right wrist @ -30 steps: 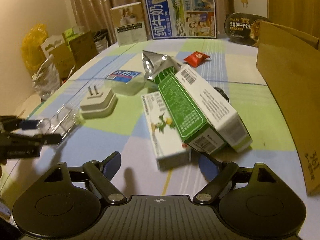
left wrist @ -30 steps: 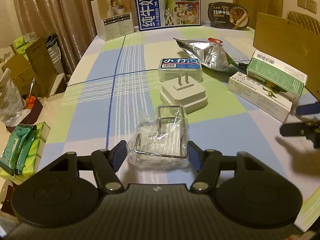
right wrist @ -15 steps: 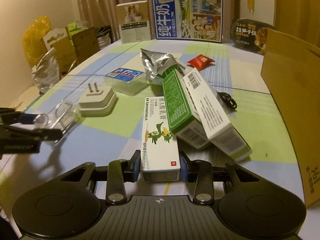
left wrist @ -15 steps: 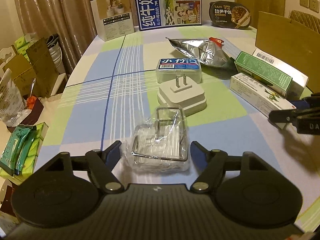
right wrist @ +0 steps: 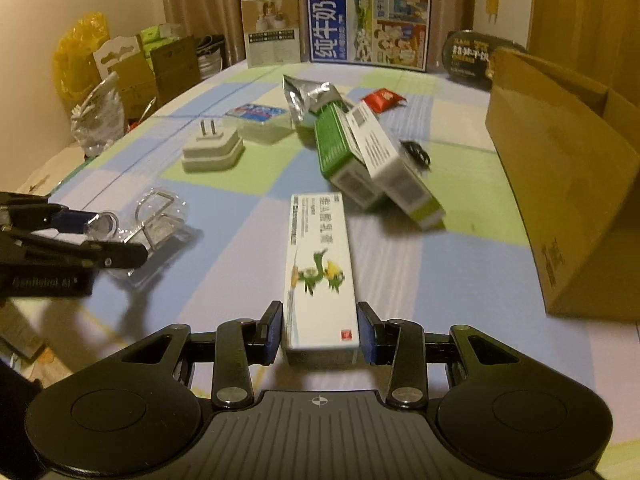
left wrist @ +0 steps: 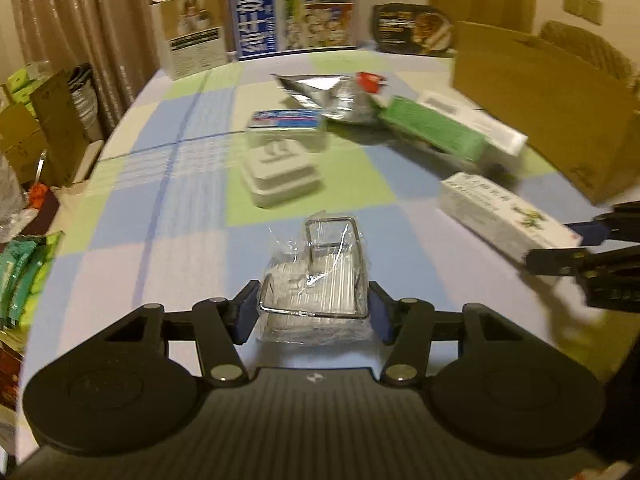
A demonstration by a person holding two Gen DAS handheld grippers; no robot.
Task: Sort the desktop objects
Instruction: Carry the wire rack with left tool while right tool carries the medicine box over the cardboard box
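We are at the pick-up step on both sides at once. In the left wrist view, low in the centre of the frame, the left gripper [left wrist: 311,316] has its jaws closing around the wire rack in its clear wrapper [left wrist: 316,280], the pads already against the crinkled plastic at either side. In the right wrist view, also low centre, the right gripper [right wrist: 318,330] has its jaws easing a little wider, yet the pads sit against the near end of the long white box with the green bird [right wrist: 320,268], so we read it as clamped. Both things appear to be at or just above the checked worktop [right wrist: 460,292]; whether they are lifted clear we cannot tell through the blur. The next move, as we judge it, calls for carrying each to its sorting place, most likely the open cardboard box [right wrist: 568,184] at the right edge of the frame, keeping the thin wrapper from slipping and the long box level. Of that cardboard box we see only the outer walls and a strip of inner flap; its contents are hidden. The small clear case with the blue label [right wrist: 258,122], upper centre, is closed, and what it holds we cannot make out.
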